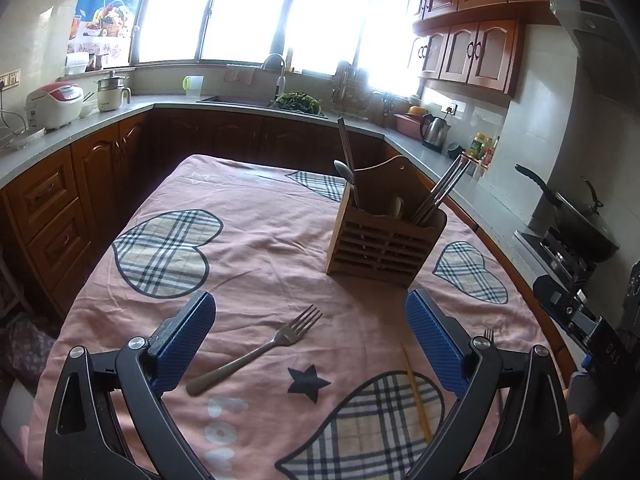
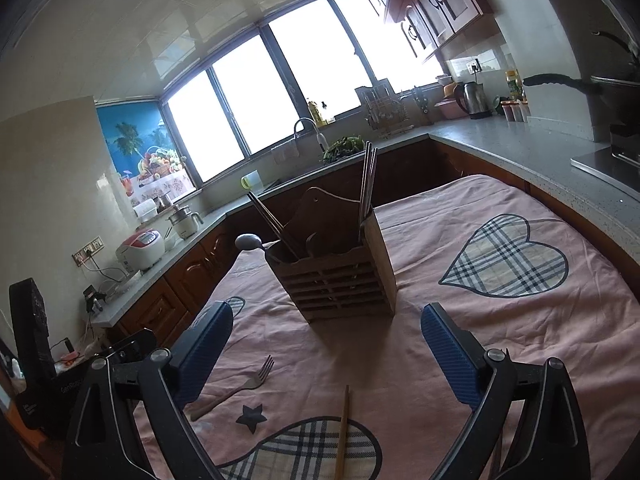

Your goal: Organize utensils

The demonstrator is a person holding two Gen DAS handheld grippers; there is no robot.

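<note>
A: Tabletop, pink cloth with plaid hearts. The wooden utensil caddy stands upright toward the far right side; it already holds metal chopsticks and a spoon.

B: Loose items?

A: Three visible. A fork lies flat on the cloth, a wooden chopstick lies flat to its right, and the tines of a second fork peek out behind the left gripper's right finger.

B: Left gripper?

A: Jaws spread wide, nothing between the pads. The fork lies directly between and just below the fingers. Its long axis runs diagonally, handle near-left, tines far-right toward the caddy.

B: Right gripper?

A: Also spread wide, empty. From its view the fork sits off behind its left finger, while the chopstick lies centred between the fingers, long axis running near to far, nearly along the line the gripper points.

B: So the assignment?

A: My judgement: the left hand is nearer the fork, the right nearer the chopstick. The fork's diagonal suggests the left gripper should roll so its pads close across the handle rather than along it.
</note>
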